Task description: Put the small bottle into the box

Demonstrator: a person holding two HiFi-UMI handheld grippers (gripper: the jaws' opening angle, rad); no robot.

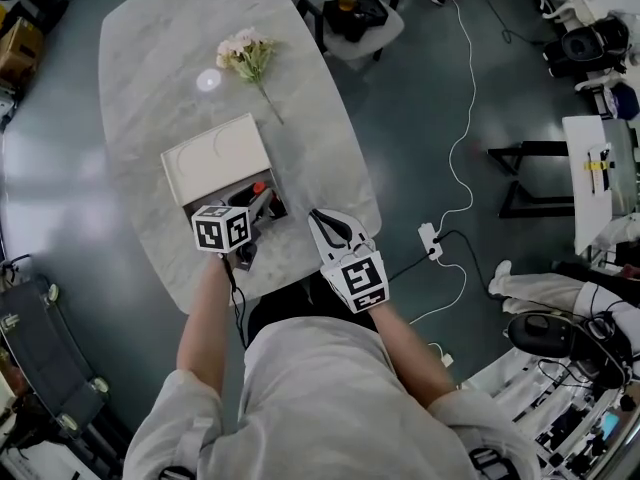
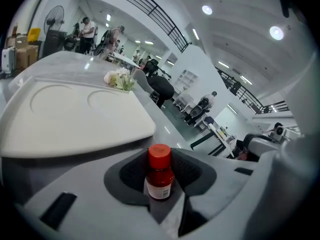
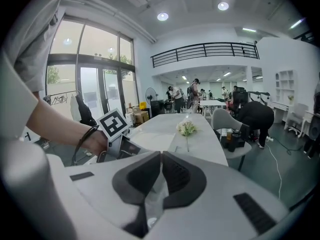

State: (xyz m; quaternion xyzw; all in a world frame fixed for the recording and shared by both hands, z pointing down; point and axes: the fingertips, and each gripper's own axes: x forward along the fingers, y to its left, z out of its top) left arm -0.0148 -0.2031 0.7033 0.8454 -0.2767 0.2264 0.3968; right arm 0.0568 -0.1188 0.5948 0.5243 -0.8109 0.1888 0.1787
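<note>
A small bottle (image 2: 160, 176) with a red cap and dark red contents stands upright between the dark pads of my left gripper (image 1: 258, 203), which is shut on it. In the head view its red cap (image 1: 259, 187) shows just right of the white box (image 1: 215, 156), at the box's near edge. In the left gripper view, the box's white lid (image 2: 75, 116) with two round embossings lies just ahead and to the left. My right gripper (image 3: 160, 159) is shut with nothing between its pads. It hovers over the table's near right edge, right of the left gripper.
The marble table (image 1: 160, 58) carries a small bunch of pale flowers (image 1: 245, 53) beyond the box. A chair (image 1: 350, 13) with a cup on it stands past the table's right side. White cables (image 1: 455, 158) run over the floor. Several people stand far off in the hall.
</note>
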